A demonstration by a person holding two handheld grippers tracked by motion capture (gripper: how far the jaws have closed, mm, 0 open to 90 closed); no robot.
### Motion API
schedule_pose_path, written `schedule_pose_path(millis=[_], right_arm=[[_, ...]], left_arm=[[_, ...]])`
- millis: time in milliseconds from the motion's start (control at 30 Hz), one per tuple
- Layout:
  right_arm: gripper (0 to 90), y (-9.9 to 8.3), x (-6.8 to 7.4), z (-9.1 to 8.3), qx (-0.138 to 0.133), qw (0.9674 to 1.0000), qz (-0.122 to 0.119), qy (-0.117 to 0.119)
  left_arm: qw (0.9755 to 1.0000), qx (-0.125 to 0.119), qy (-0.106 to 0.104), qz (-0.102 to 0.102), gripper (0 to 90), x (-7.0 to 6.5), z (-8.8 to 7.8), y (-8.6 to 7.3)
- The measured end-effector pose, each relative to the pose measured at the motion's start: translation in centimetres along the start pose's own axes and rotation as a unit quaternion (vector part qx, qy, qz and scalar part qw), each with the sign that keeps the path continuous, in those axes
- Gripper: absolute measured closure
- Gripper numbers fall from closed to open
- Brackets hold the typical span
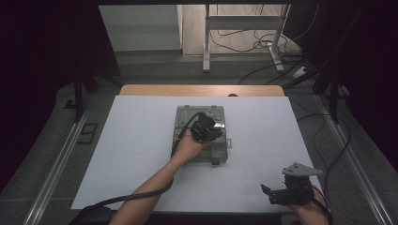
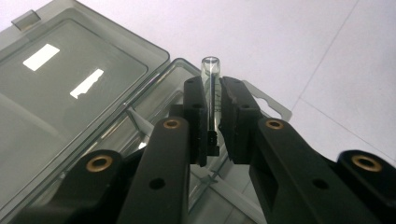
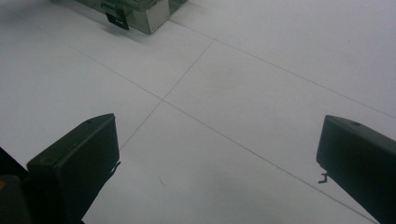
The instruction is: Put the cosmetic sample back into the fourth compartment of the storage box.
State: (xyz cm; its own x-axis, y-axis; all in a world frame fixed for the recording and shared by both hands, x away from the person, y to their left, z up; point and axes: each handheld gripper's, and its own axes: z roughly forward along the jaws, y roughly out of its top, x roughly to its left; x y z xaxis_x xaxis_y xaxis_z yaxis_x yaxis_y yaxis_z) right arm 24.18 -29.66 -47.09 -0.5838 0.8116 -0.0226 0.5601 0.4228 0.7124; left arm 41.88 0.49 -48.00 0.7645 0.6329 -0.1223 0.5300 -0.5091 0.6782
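Two grippers over a white table. Left gripper pinching a small clear tube upright between its pads, above an open smoky-grey plastic case lying just beneath and beyond. Right gripper spread wide, nothing between, well apart from the case.

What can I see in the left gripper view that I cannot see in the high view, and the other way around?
The left gripper view shows a small clear tube pinched between the left gripper's jaws. The high view shows the right gripper near the table's edge, jaws apart, holding nothing, and the floor cables beyond. Both show the open grey plastic box on the white table.
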Motion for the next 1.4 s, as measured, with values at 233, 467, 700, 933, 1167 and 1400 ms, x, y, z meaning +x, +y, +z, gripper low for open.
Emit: schedule_pose_path(millis=[233, 467, 700, 933, 1167, 1400], right_arm=[[0.0, 0.0, 0.0, 0.0, 0.002, 1.0000, 0.000, 0.002], [0.0, 0.0, 0.0, 0.0, 0.002, 1.0000, 0.000, 0.002], [0.0, 0.0, 0.0, 0.0, 0.001, 1.0000, 0.001, 0.002], [0.0, 0.0, 0.0, 0.0, 0.002, 1.0000, 0.000, 0.002], [0.0, 0.0, 0.0, 0.0, 0.002, 1.0000, 0.000, 0.002], [0.0, 0.0, 0.0, 0.0, 0.002, 1.0000, -0.001, 0.001]], left_arm=[[1.0000, 0.006, -0.002, -0.006, 80.2, 0.0, 0.6, 0.0], [0.9999, 0.007, -0.003, -0.009, 75.3, 0.0, 0.9, -0.3], [0.9999, 0.005, -0.004, -0.008, 70.6, 0.0, 0.4, -0.4], [1.0000, -0.001, -0.004, -0.003, 65.5, 0.0, -0.3, -0.6], [1.0000, -0.004, -0.005, 0.000, 60.7, 0.0, -0.9, -0.9], [1.0000, -0.004, -0.009, -0.001, 55.4, 0.0, -1.7, -1.2]])
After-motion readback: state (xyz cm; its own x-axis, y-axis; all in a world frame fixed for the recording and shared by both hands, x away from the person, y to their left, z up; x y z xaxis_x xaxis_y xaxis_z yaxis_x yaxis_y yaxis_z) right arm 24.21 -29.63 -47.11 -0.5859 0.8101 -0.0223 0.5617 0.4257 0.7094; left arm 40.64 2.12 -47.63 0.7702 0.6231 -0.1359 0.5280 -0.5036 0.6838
